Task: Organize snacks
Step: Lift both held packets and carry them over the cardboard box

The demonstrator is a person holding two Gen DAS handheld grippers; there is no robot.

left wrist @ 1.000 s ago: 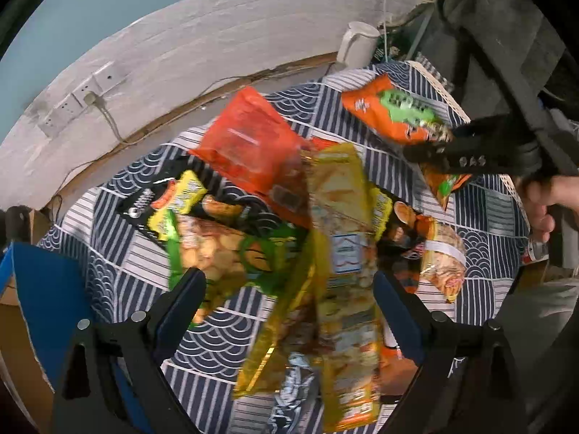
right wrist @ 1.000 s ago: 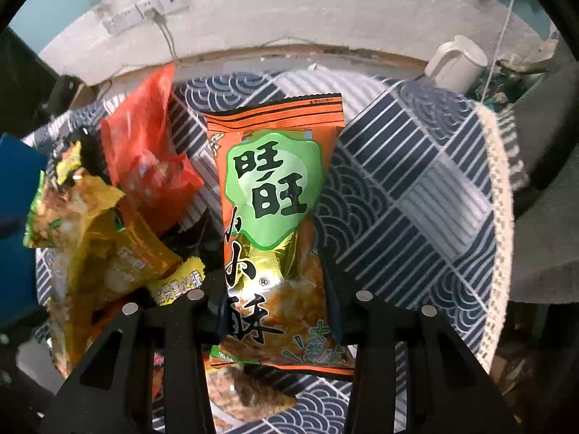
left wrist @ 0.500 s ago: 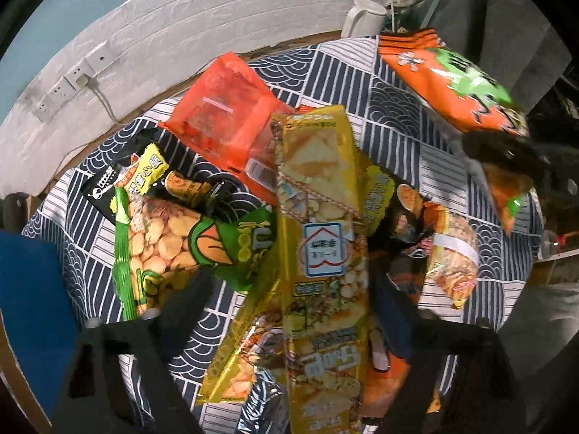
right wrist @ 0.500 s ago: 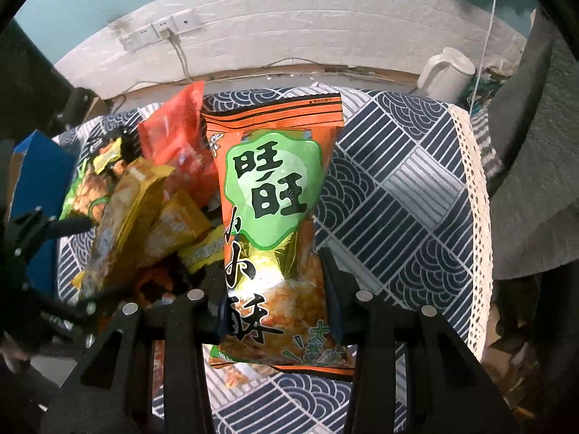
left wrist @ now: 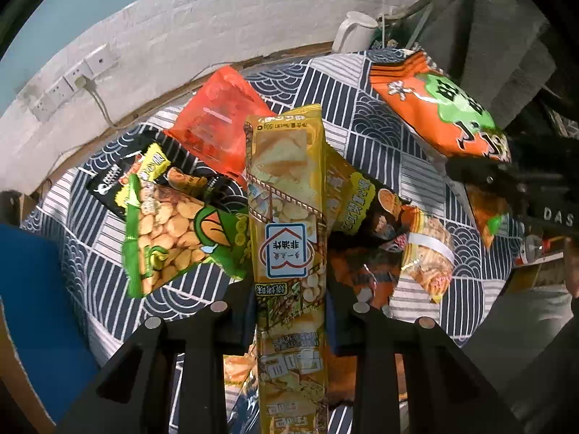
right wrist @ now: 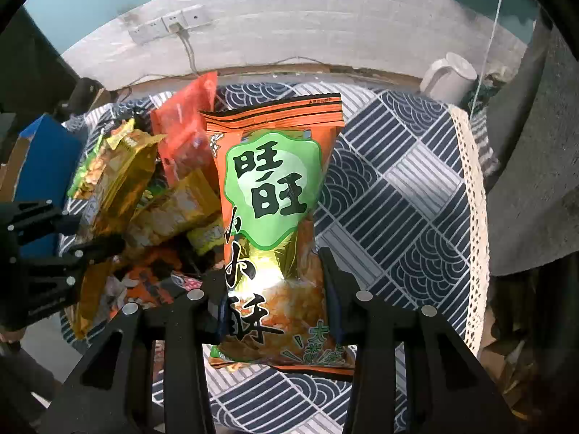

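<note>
A pile of snack bags lies on a round table with a blue-and-white patterned cloth (left wrist: 380, 133). My left gripper (left wrist: 289, 296) is shut on a long yellow snack pack (left wrist: 286, 188), its pads pressing the pack's sides low down. To the right, my right gripper (right wrist: 273, 289) is shut on an orange bag with a green label (right wrist: 271, 181) and holds it above the cloth. The left wrist view shows that orange bag (left wrist: 434, 108) at the upper right. In the right wrist view the left gripper (right wrist: 90, 249) sits at the left by the pile.
The pile holds a green bag of beans (left wrist: 170, 231), a red bag (left wrist: 217, 126), a black pack (left wrist: 115, 184) and a clear bag of sticks (left wrist: 430, 253). A white jug (left wrist: 353, 32) stands at the table's far edge, a blue box (left wrist: 32, 307) at the left.
The left jaws went from wide open to shut on the yellow pack. The right gripper drifted up and to the right with the orange bag.
</note>
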